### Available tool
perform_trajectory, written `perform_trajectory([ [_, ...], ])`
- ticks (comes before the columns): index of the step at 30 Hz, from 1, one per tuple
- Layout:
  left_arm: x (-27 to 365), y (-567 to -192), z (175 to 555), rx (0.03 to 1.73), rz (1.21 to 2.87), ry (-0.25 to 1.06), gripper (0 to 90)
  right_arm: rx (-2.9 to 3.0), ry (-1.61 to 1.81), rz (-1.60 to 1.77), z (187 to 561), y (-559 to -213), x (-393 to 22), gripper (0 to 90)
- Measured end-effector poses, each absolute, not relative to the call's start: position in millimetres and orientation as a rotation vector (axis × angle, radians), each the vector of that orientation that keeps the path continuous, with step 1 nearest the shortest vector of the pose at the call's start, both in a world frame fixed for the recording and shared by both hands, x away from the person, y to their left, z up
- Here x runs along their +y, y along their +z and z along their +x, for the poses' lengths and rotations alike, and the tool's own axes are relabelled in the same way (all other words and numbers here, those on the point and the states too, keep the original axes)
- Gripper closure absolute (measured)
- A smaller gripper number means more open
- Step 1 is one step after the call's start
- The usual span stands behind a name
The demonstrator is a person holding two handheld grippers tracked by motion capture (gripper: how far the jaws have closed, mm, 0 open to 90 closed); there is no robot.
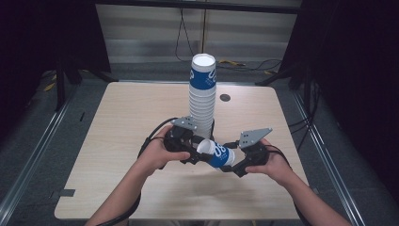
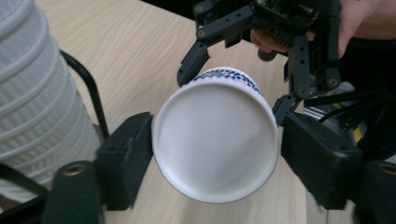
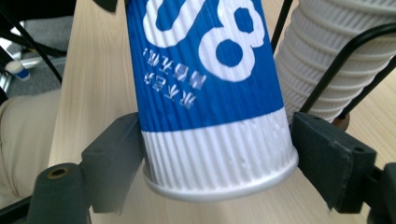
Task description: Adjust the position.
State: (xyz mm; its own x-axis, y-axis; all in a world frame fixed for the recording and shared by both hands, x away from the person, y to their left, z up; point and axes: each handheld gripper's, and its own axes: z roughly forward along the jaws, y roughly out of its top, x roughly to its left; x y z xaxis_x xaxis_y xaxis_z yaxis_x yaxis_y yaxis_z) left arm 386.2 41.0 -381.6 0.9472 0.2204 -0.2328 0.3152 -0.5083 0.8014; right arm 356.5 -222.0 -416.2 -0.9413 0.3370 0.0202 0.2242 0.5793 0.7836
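Observation:
A blue-and-white paper cup [image 1: 219,154] lies level in the air between my two grippers, just in front of a tall stack of upturned cups [image 1: 203,94]. My left gripper [image 1: 200,151] has its pads against both sides of the cup's white base [image 2: 210,154], with the jaws partly apart around it. My right gripper [image 1: 231,162] grips the opposite end. In the right gripper view its pads [image 3: 116,154] press the white ribbed band by the rim of the cup [image 3: 205,70]. The left gripper view shows the right gripper [image 2: 236,86] behind the cup.
The stack [image 2: 37,93] stands close beside the left jaw and just behind the held cup [image 3: 327,60]. Black cables curve past it. The wooden table [image 1: 122,141] spreads wide to the left and right. A small round hole [image 1: 225,97] lies at the back.

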Motion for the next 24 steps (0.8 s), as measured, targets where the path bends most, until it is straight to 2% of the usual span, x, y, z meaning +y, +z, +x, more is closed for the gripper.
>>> perform_trajectory([
  [6,42.6,-380.6,384.4,0.344,2.156,-0.114,20.1,2.694,1.247,0.457,357.0,-415.7,-221.8,18.7],
  [24,36.8,-382.0,381.9,0.277,2.3,-0.065,19.6,2.767,1.091,0.372,358.0,-412.8,-219.3,19.1],
])
